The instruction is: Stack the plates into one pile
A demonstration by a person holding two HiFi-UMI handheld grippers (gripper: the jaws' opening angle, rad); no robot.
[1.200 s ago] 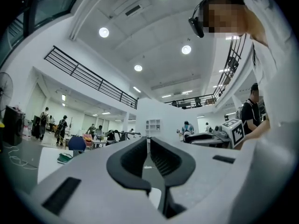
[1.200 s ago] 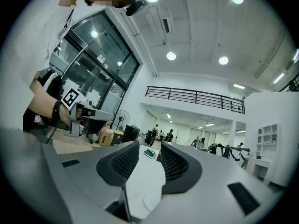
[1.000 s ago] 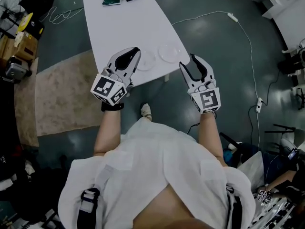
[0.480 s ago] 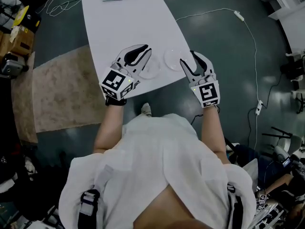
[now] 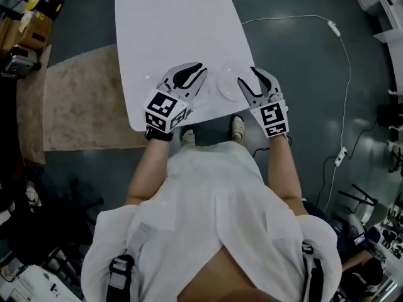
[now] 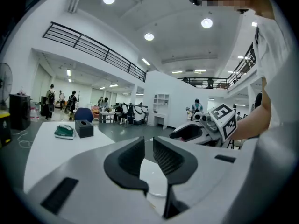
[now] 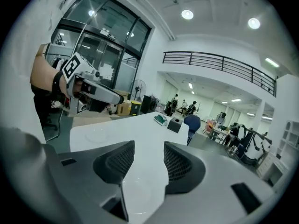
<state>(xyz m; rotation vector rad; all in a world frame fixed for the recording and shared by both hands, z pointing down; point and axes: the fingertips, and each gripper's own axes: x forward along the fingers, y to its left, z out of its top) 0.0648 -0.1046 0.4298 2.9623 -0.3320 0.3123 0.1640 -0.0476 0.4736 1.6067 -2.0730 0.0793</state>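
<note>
Two clear plates, faint against the white table (image 5: 170, 30), lie apart near its near edge. The left plate (image 5: 200, 98) is largely hidden under the left gripper (image 5: 192, 74), whose jaws stand slightly apart and grasp nothing. The right plate (image 5: 227, 85) lies just beside the right gripper (image 5: 250, 79), whose empty jaws are opening.

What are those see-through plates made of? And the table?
The plates look like clear plastic or glass, I can't tell which: the white table shows through them and only the rims stand out. The table's top looks smooth and white, maybe laminate or painted board, with a soft sheen.
</note>
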